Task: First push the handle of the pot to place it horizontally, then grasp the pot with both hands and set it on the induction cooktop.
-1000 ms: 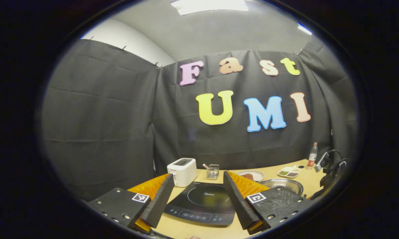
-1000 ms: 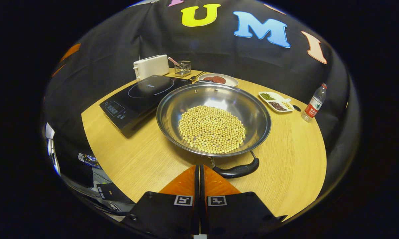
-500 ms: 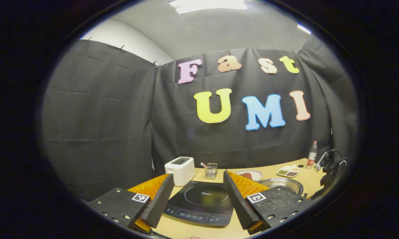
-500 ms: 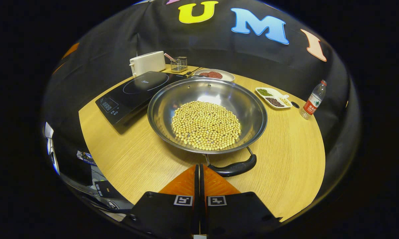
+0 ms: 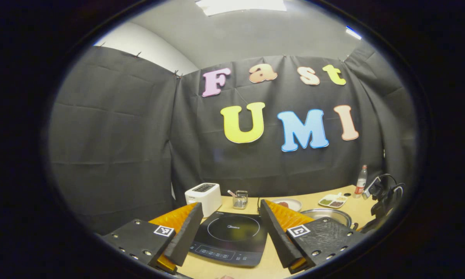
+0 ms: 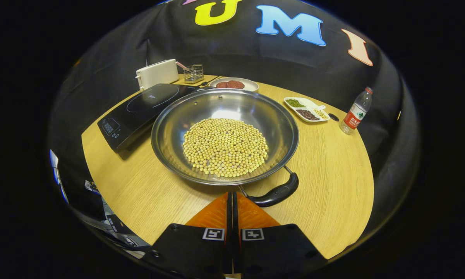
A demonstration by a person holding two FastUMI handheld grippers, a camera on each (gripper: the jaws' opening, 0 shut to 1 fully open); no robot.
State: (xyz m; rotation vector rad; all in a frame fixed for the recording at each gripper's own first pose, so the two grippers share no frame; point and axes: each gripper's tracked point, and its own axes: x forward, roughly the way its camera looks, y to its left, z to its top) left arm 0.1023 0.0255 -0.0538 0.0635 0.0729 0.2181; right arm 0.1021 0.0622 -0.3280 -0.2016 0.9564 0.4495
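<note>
Since 1 second ago the pot (image 6: 224,133) has turned, its black handle (image 6: 275,192) swinging rightward as our right gripper (image 6: 232,199), fingers pressed together with nothing between them, nudges its near end. We keep those 2 fingers closed so they act as 1 blunt pusher. Contact itself seems likely, though the tips hide it. Our left gripper (image 5: 229,223) waits spread wide above the induction cooktop (image 5: 232,238), just left of the pot on the table (image 6: 333,170).

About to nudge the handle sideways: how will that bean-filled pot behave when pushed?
The pot looks rounded underneath, so it probably pivots or rocks easily. The soybeans lie loose, likely shifting and adding weight. Its black handle seems rigid enough for the shut right tongs.
</note>
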